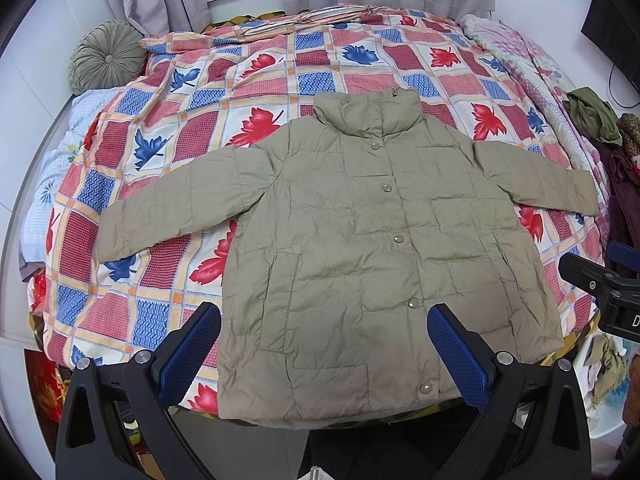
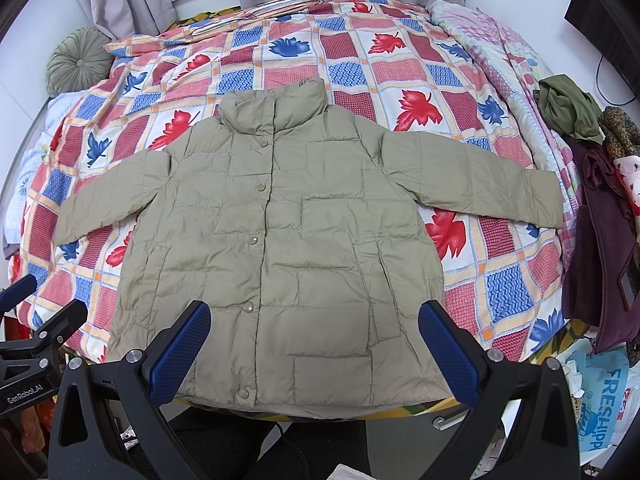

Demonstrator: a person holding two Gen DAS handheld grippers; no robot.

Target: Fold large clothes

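Open bedspread [image 2: 360, 60] is left bare all around the spread jacket [image 2: 280, 240], widest beyond its collar and under both sleeves. The bed's right edge is crowded by piled clothes [image 2: 592, 220], and the far left corner is occupied by a round cushion [image 1: 106, 56].

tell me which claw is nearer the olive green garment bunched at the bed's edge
Right. The right claw hangs over the jacket's hem, nearer the side where the olive garment lies. The left claw sits further away on the opposite side.

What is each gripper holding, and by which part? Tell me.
Nothing. The left gripper and the right gripper are both open above the jacket, gripping no part.
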